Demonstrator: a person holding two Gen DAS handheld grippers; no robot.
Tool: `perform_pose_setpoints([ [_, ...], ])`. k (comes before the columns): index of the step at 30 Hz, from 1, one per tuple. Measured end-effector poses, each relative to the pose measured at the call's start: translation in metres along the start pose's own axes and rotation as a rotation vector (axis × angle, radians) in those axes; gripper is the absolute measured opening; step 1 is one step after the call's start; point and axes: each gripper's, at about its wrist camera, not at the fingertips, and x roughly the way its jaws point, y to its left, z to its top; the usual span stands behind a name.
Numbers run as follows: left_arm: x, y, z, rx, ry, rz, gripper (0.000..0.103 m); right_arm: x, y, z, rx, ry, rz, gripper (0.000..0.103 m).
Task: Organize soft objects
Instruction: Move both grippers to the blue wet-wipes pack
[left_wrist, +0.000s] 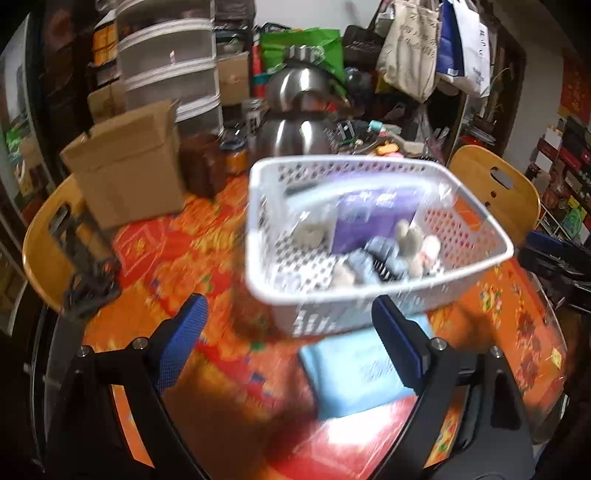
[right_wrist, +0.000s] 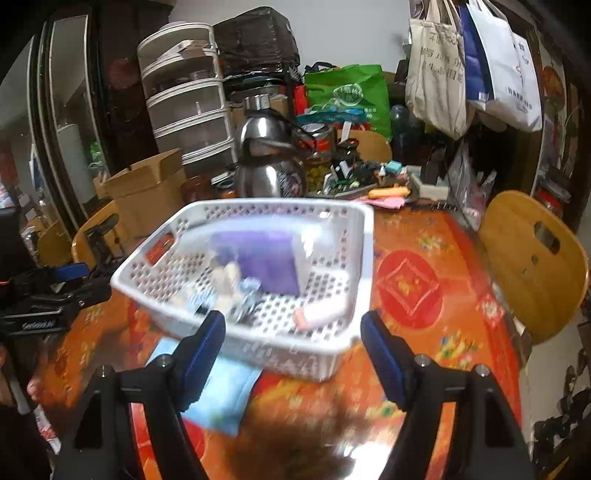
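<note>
A white perforated basket stands on the orange-red tablecloth. It holds a purple pack, a grey plush piece, blue-grey soft bits and a pink-white item. A light blue packet lies flat on the table at the basket's near edge. My left gripper is open just short of the basket, with its right finger above the packet. My right gripper is also open in front of the basket. Neither holds anything.
A cardboard box, dark jars and a steel kettle stand behind the basket. Wooden chairs flank the table. Clutter, drawers and hanging bags fill the back. Each gripper shows at the side edge of the other's view.
</note>
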Motion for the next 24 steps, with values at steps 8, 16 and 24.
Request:
perform_pose_setpoints([
  [8, -0.008, 0.029, -0.060, -0.070, 0.055, -0.018, 0.089, -0.004, 0.021, -0.057, -0.011, 0.043, 0.052, 0.075],
  [16, 0.035, 0.004, -0.102, -0.058, 0.159, -0.096, 0.089, 0.045, 0.039, -0.100, 0.004, 0.166, 0.113, 0.075],
  [24, 0.066, -0.014, -0.122, -0.036, 0.199, -0.167, 0.089, 0.081, 0.051, -0.109, -0.018, 0.233, 0.142, 0.075],
])
